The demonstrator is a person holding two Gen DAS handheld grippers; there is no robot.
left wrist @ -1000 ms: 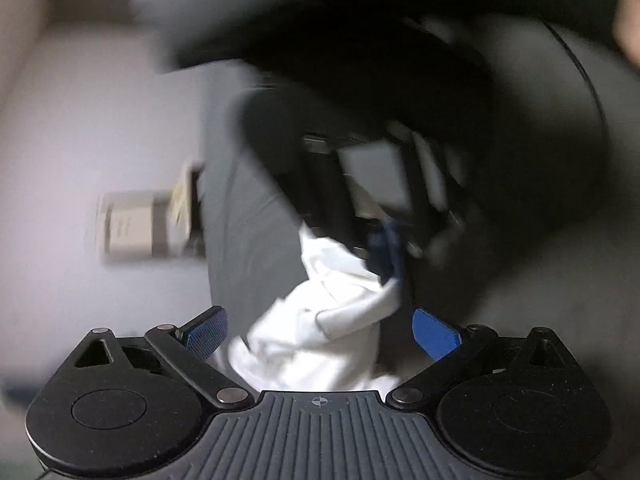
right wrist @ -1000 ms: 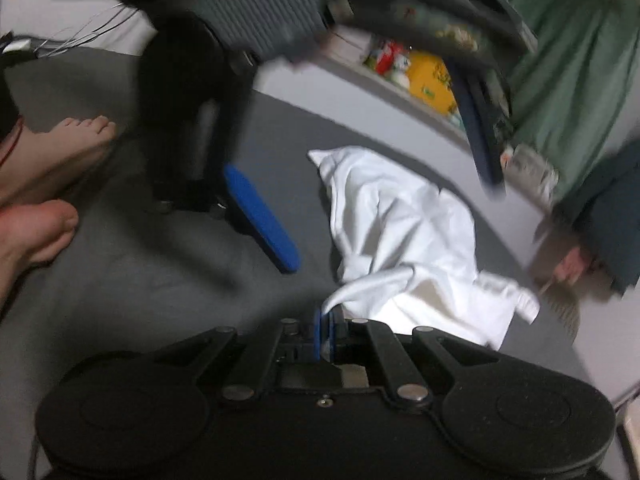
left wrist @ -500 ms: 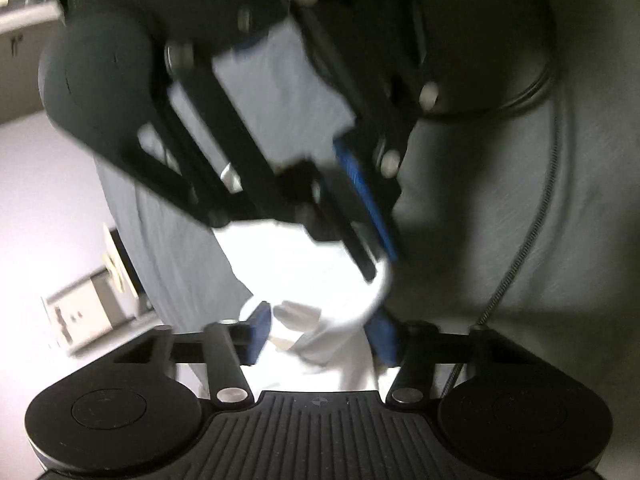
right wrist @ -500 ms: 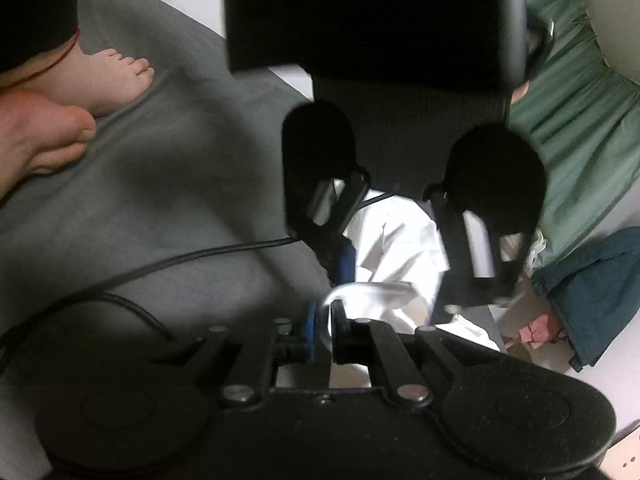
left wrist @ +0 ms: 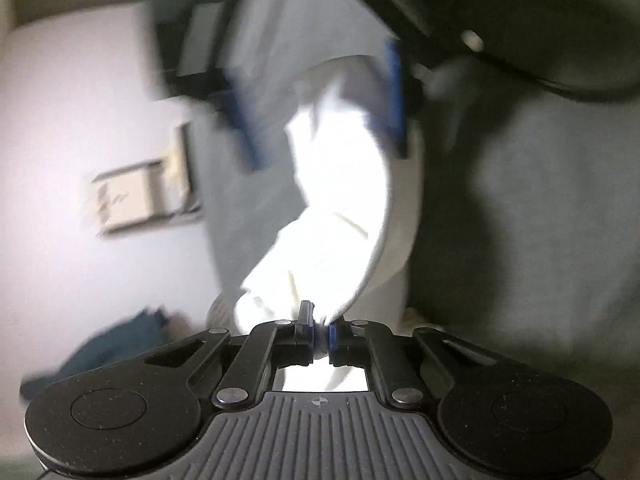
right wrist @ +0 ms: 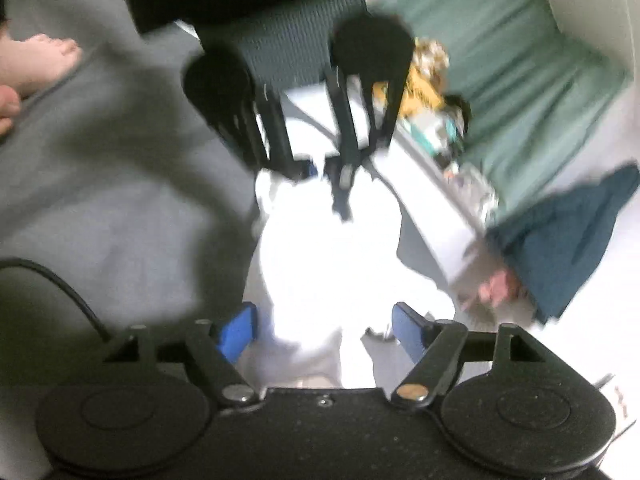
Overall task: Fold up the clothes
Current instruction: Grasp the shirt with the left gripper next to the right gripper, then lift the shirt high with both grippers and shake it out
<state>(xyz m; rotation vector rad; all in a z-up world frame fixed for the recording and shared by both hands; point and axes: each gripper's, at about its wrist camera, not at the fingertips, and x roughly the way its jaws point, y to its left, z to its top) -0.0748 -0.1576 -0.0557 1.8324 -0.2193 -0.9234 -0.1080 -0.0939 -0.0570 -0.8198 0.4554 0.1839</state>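
Two hand-held grippers face each other over a white garment (left wrist: 340, 208) that lies bunched on a grey sheet (right wrist: 120, 208).

From the left wrist view, a dark teal cloth (left wrist: 116, 340) sits on the pale floor at the lower left, with a blurred flat box (left wrist: 136, 196) above it. The left hand-held gripper (left wrist: 319, 334) has just been closing, and its blue pads now pinch a fold of the white garment between them. Farther up, the right hand-held gripper (left wrist: 320, 108) shows as a blur, its blue pads standing apart on either side of the cloth.

From the right wrist view, bare feet (right wrist: 44, 64) rest on the grey sheet at the far left. The right hand-held gripper (right wrist: 324, 330) has just been opening; its jaws stand wide with the white garment lying loose between them, not pressed. To the right hang a green curtain (right wrist: 520, 60) and another teal cloth (right wrist: 576, 236).
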